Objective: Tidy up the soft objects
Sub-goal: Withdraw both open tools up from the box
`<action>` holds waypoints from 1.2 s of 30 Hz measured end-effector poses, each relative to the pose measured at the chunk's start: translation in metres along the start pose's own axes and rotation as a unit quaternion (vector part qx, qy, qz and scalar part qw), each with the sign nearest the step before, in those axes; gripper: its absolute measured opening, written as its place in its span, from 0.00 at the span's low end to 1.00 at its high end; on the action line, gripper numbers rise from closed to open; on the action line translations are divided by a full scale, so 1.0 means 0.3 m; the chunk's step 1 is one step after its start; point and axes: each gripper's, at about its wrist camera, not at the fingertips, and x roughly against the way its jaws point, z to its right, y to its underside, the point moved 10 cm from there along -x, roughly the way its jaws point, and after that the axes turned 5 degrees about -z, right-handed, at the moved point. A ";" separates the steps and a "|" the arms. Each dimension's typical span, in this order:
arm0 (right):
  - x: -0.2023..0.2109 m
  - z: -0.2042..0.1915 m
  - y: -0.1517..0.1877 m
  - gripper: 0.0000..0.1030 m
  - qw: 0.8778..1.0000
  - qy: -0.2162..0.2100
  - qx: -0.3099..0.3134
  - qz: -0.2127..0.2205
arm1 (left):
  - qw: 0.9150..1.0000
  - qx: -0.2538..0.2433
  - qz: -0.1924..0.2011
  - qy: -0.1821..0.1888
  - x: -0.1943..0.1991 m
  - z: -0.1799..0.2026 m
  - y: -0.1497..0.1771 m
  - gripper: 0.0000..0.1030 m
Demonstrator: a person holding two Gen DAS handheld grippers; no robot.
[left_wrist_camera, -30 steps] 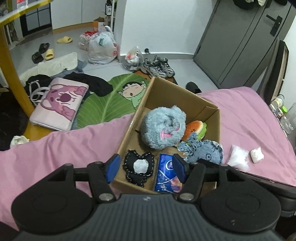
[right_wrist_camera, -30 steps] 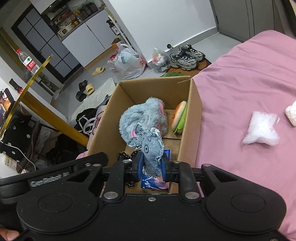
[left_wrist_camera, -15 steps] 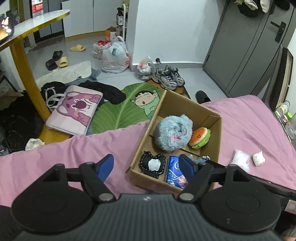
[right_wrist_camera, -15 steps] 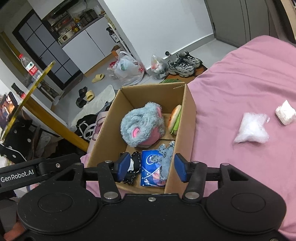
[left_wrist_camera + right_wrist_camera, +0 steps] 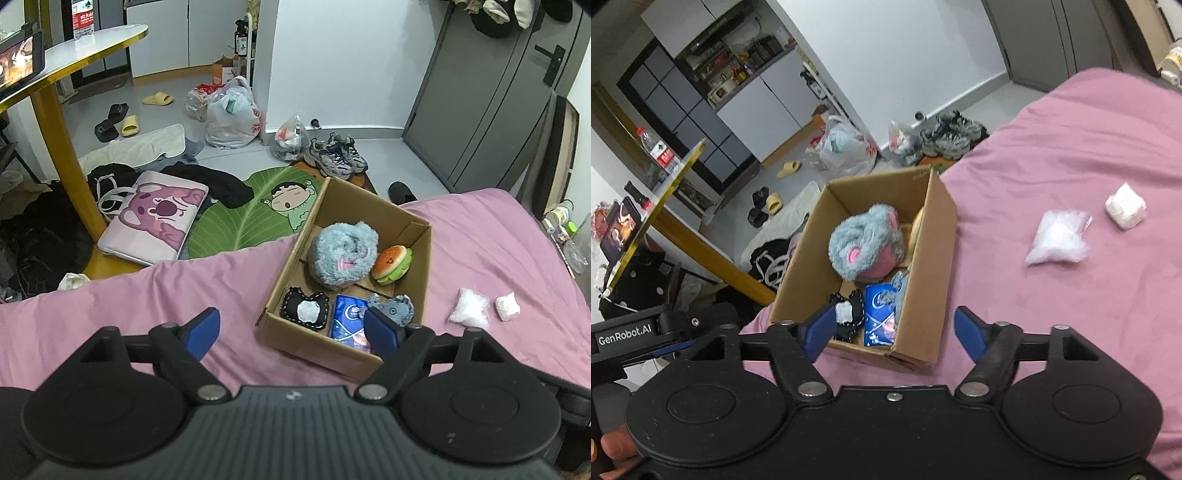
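On pink bed [image 5: 147,295], cardboard box [image 5: 303,338] sits with dividers. Inside box: grey plush [image 5: 343,253] at far end, burger toy [image 5: 391,264] just right of it, black-white pouch [image 5: 306,308] in near-left cell, blue packet [image 5: 349,321] next to it, denim toy [image 5: 393,306] on packet's right edge. Right of box on the bed: clear bag [image 5: 1058,238] and white wad [image 5: 1125,206], apart from box. Left gripper [image 5: 291,328] above near-left corner of box, jaws opening, wide, nothing between them. Right gripper [image 5: 892,332] above near end of box, jaws opening, nothing gripped.
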 end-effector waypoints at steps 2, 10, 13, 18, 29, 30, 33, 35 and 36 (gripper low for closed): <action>0.021 0.008 -0.002 0.76 1.000 -0.001 0.002 0.008 | 1.000 -0.003 0.004 0.002 0.016 0.006 0.003 0.82; 0.097 0.025 -0.006 0.89 0.999 0.002 0.011 0.031 | 1.000 -0.005 0.015 0.012 0.053 0.008 0.026 0.84; 0.140 0.031 -0.007 0.94 0.999 0.007 0.018 0.046 | 1.000 -0.009 0.012 0.012 0.064 0.013 0.041 0.89; 0.189 0.046 -0.005 1.00 0.998 0.010 0.018 0.063 | 1.000 -0.017 0.020 0.002 0.089 0.022 0.052 0.91; 0.277 0.043 0.000 1.00 0.996 0.023 0.029 0.081 | 0.999 -0.024 0.026 0.017 0.153 0.053 0.083 0.92; 0.283 0.047 0.001 1.00 0.996 0.024 0.028 0.083 | 0.999 -0.025 0.027 0.020 0.160 0.058 0.084 0.92; 0.306 0.047 0.006 1.00 0.995 0.028 0.031 0.087 | 0.999 -0.027 0.034 0.029 0.185 0.071 0.089 0.97; 0.316 0.048 0.008 1.00 0.995 0.033 0.032 0.090 | 0.998 -0.029 0.039 0.035 0.201 0.080 0.092 0.98; 0.321 0.048 0.009 1.00 0.995 0.035 0.032 0.091 | 0.998 -0.031 0.041 0.036 0.205 0.085 0.092 0.98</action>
